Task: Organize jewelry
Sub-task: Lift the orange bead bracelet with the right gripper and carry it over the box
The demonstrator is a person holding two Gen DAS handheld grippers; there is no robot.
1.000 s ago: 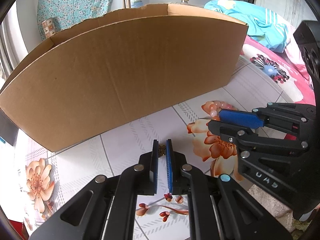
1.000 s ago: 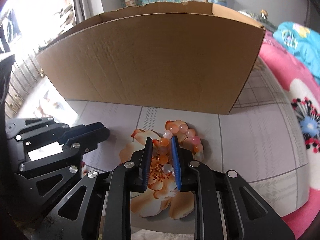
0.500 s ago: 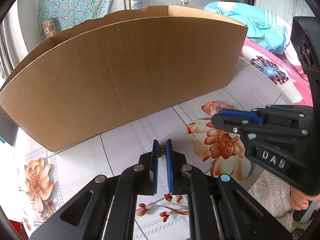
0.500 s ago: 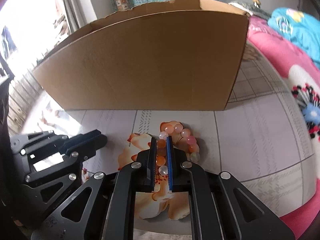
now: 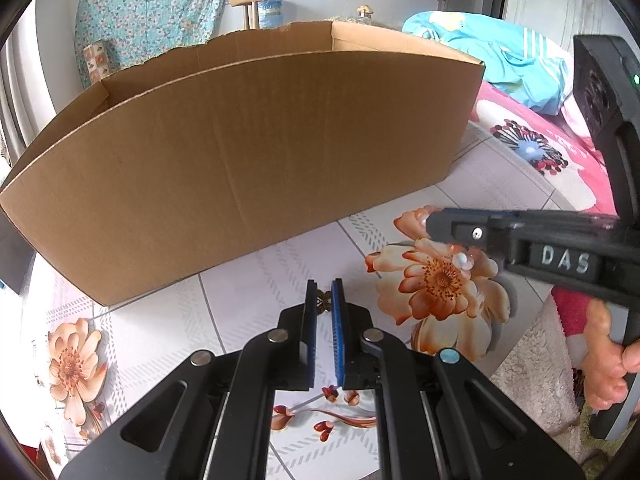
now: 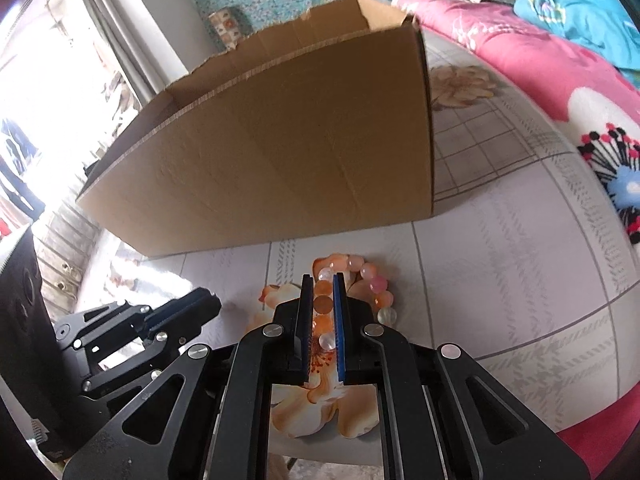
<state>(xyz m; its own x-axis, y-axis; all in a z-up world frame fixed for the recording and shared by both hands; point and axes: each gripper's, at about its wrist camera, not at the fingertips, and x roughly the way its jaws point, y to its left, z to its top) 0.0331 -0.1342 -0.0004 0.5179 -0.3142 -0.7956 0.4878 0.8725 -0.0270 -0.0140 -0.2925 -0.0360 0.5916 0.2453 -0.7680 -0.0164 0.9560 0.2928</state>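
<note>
A pink flowered bedspread [image 6: 520,52] carries a crumpled turquoise blanket [image 5: 504,60]; a teal floral cloth [image 5: 156,12] hangs on the far wall.

We find the cardboard box [image 5: 240,168] standing as a tall wall directly ahead, its top open. The tablecloth [image 6: 500,280] to its right lies bare. The pink bedding [image 6: 520,60] bounds that side.

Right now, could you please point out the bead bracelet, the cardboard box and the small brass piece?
Bead bracelet [image 6: 378,285]: right wrist view, a pink bead.
Cardboard box [image 5: 248,152]: left wrist view, front wall.
Brass piece [image 5: 324,302]: left wrist view, the part showing between the pads.
</note>
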